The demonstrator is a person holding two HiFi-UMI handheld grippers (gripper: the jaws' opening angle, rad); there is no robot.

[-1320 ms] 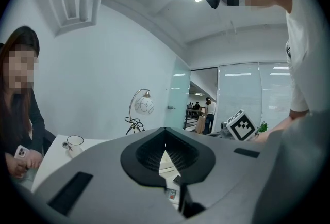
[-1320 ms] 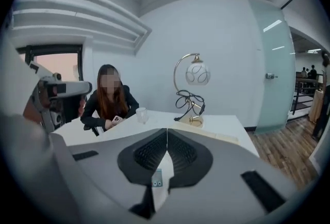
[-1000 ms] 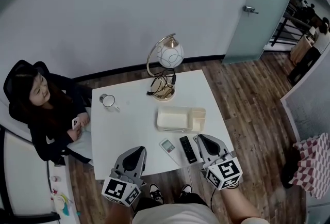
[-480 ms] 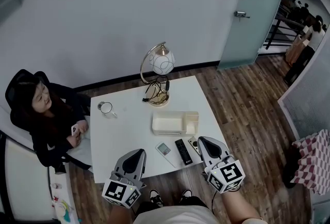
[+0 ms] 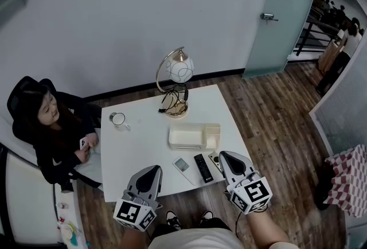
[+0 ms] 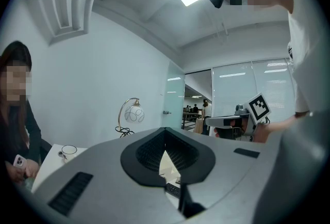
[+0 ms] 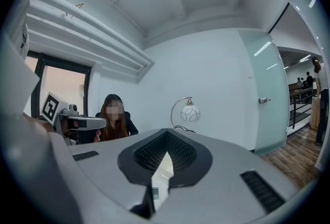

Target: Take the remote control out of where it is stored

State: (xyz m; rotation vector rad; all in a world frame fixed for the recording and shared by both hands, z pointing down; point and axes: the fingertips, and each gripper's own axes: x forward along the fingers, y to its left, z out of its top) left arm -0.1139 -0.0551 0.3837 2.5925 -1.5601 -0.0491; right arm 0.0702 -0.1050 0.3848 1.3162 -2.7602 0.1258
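- A seated person (image 5: 54, 127) in dark clothes is off the table's (image 5: 137, 147) left edge, holding a phone (image 5: 84, 141) in both hands.
- A mug (image 5: 118, 120) stands near the far left corner, handle turned toward the right.
- The left gripper (image 5: 153, 170) is held level over the front edge, left of the middle. In its own view the jaws are together at the tips, with nothing between them.
- A lamp (image 5: 176, 69) with a curved arm and round white shade stands at the far edge, about midway along it, its cord bunched on the base.
- A cream storage box (image 5: 194, 136) lies open-topped right of the table's centre, its smaller compartment at the right end.
- The white remote control (image 5: 182, 165) lies flat on the table between the box and the front edge — outside the box.
- The black remote control (image 5: 203, 167) lies just beside it on the right, also outside the box and apart from it, lengthwise toward the front edge.
- A small pale device (image 5: 214, 160) lies right of the black one, partly covered by the right gripper (image 5: 225, 156).
- That gripper is over the front right corner — its jaws are closed, gripping nothing.
- A frosted glass door (image 5: 287, 12) stands beyond the table on the right.
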